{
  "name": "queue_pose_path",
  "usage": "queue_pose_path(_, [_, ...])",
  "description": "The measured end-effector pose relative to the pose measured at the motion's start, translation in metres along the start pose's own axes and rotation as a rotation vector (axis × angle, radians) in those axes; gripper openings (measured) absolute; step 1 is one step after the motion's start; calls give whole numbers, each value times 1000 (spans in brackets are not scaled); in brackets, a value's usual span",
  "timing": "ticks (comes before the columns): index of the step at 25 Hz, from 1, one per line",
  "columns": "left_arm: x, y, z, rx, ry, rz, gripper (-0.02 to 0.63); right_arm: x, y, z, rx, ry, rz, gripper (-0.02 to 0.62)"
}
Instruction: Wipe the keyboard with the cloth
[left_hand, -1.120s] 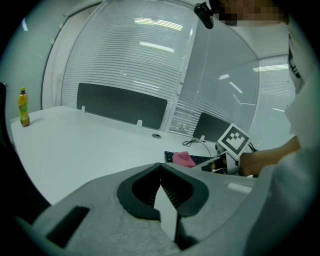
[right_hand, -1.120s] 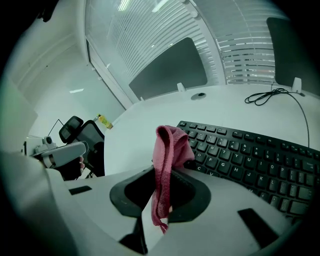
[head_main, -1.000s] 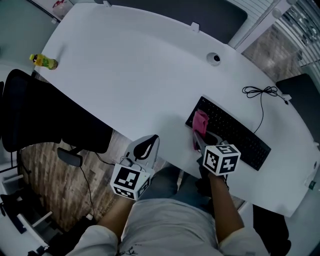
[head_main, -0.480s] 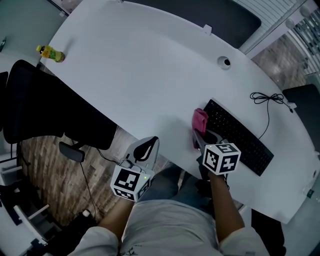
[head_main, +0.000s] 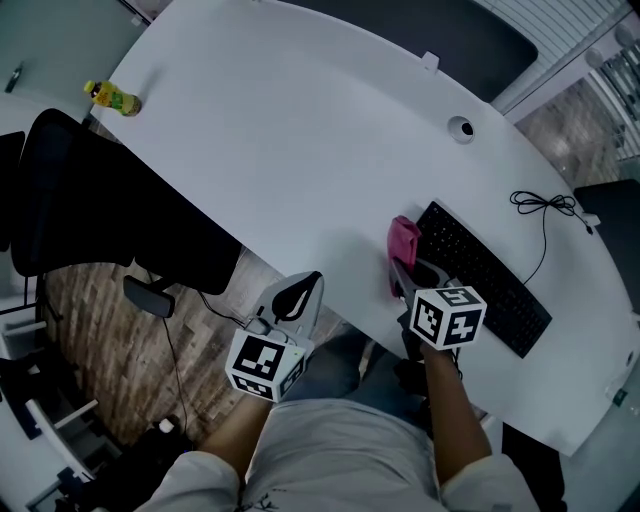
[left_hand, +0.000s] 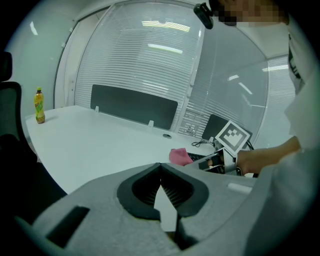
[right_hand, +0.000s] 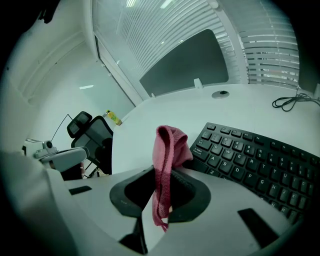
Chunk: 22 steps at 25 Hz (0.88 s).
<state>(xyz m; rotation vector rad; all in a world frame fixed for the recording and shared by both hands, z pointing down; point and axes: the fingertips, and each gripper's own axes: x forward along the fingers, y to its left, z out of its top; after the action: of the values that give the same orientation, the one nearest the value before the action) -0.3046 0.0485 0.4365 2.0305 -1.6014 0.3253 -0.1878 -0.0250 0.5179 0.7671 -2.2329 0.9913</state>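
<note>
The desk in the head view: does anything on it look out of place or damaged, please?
Nothing looks spilled or damaged. The only untidy item is the cable, lying in a loose tangle beyond the keyboard. The bottle stands upright at the far corner.

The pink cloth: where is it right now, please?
In the head view's right half, the right claw clamps the cloth by the left end of the keyboard.

Bare desk (head_main: 300, 130) spreads left of keyboard (head_main: 488, 280); chair (head_main: 110, 210) flanks edge.
</note>
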Motion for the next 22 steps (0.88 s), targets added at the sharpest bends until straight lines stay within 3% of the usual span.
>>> queue_pose_path(10, [13,-33,11,40,-4,-66,11,-39,-12,7,24,-73,-14,61])
queue_pose_path(22, [48,-161,47,159,-30,-260,11,-182,-86,1,16,-277,-142,61])
